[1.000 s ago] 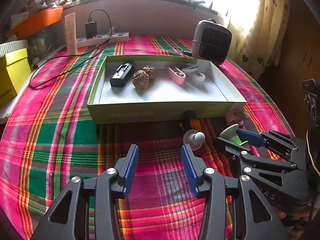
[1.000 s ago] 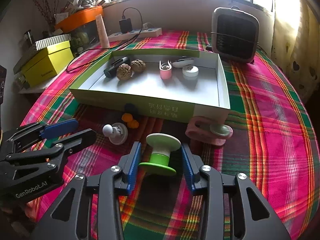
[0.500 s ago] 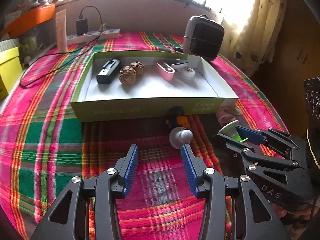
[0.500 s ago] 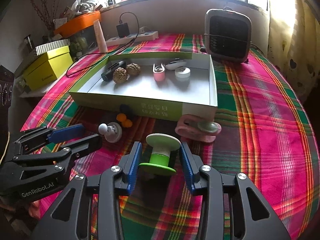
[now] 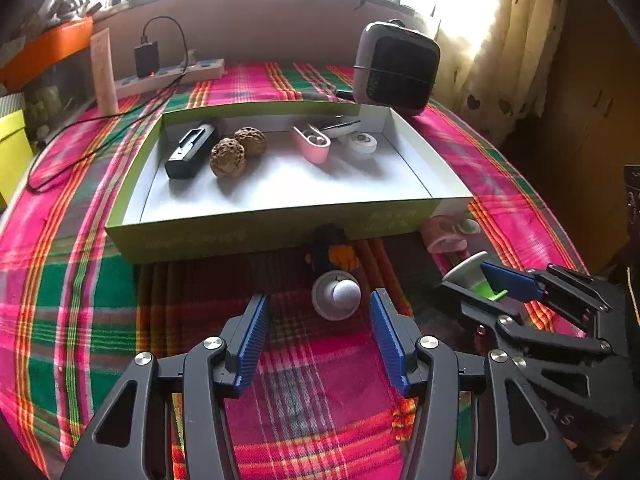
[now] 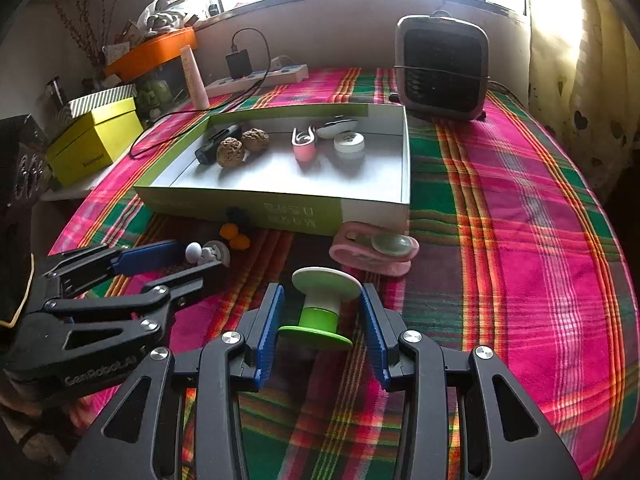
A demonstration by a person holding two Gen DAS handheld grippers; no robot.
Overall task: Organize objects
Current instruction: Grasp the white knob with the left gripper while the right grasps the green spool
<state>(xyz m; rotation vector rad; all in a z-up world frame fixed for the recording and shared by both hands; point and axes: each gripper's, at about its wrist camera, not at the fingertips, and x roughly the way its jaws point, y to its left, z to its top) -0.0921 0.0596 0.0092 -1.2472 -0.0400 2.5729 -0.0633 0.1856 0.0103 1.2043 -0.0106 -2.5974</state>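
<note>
A shallow green box (image 5: 280, 232) (image 6: 240, 204) on the plaid cloth holds a black device (image 5: 190, 152), two walnuts (image 5: 236, 148), a pink clip (image 5: 312, 144) and a white tape roll (image 5: 362, 142). My right gripper (image 6: 320, 316) is shut on a white-and-green spool (image 6: 320, 308), also seen in the left wrist view (image 5: 472, 276). My left gripper (image 5: 318, 320) is open, just short of a white knob on a round base (image 5: 338, 296) (image 6: 208, 254). A dark toy with orange balls (image 5: 336, 250) and a pink holder (image 6: 374, 252) lie before the box.
A grey fan heater (image 6: 442, 68) stands behind the box at the right. A power strip with a charger and cable (image 5: 172, 74), a pale tube (image 5: 102, 76) and a yellow box (image 6: 94, 144) are at the back left.
My left gripper has moved forward and right, so the white knob now lies just ahead of its open fingers. My right gripper has kept its hold on the spool.
</note>
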